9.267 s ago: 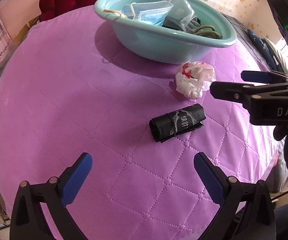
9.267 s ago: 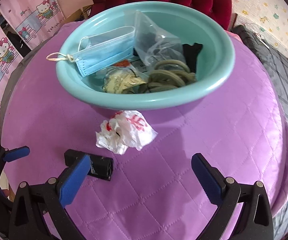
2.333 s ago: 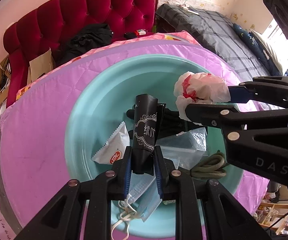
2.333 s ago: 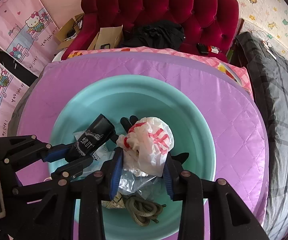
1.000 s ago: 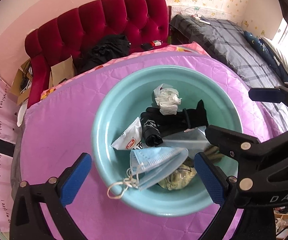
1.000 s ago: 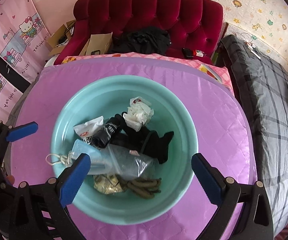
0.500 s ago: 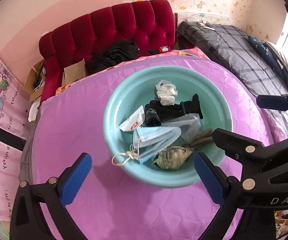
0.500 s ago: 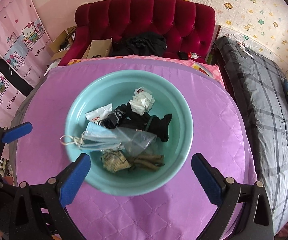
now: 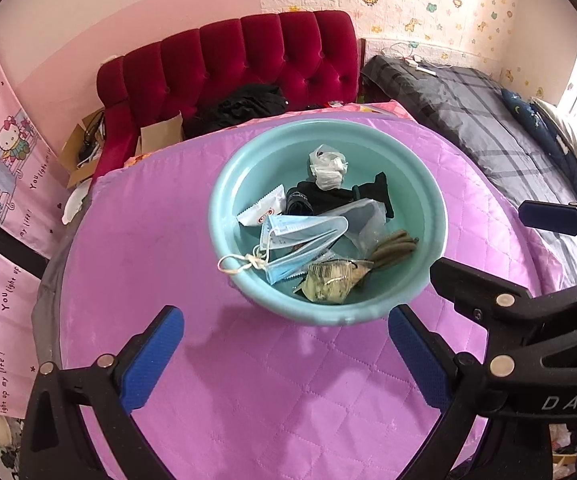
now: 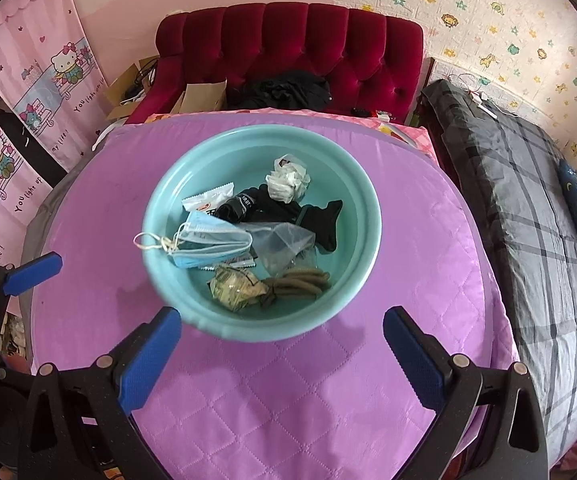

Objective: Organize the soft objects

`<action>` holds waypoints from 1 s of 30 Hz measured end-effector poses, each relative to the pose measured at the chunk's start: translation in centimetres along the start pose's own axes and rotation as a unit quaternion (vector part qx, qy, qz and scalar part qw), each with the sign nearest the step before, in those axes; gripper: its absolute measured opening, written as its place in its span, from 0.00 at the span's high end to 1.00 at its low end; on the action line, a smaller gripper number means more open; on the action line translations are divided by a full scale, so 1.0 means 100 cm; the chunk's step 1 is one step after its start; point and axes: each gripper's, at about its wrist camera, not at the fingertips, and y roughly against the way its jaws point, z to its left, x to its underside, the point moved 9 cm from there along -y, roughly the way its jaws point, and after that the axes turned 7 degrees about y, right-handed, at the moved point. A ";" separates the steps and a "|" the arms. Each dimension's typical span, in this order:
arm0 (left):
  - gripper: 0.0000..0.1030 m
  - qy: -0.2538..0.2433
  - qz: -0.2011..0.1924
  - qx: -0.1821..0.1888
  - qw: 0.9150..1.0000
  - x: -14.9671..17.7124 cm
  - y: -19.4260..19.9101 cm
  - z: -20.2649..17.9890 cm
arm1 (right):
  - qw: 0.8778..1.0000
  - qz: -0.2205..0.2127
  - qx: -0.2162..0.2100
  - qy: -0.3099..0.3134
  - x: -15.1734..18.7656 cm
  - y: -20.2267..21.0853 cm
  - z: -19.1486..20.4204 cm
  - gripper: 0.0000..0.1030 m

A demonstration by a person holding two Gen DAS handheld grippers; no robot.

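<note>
Both fisheye views look forward and down from above the near edge of the round purple quilted table [image 9: 272, 392], facing the red tufted velvet sofa [image 9: 248, 60] behind its far edge. The left wrist view sits left, catching the right gripper [image 9: 484, 240] at its right border; the right wrist view catches the left gripper's blue finger pad [image 10: 32, 266] at its left. Both share the round teal plastic basin [image 10: 368, 216], mid-distance, centred.

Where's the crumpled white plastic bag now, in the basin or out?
In. The crumpled white plastic bag lies inside the teal basin, at its far side, partly on the black cloth.
</note>
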 end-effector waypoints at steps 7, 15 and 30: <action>0.00 0.019 -0.016 -0.006 1.000 0.026 0.006 0.002 | 1.000 -0.022 0.004 0.009 0.021 0.007 0.008 0.00; 0.00 0.028 -0.016 -0.008 0.999 0.054 0.008 0.005 | 0.999 -0.030 0.004 0.016 0.046 0.006 0.019 0.00; 0.00 0.038 -0.011 -0.015 0.999 0.090 0.003 0.010 | 0.999 -0.035 -0.004 0.016 0.080 -0.004 0.031 0.00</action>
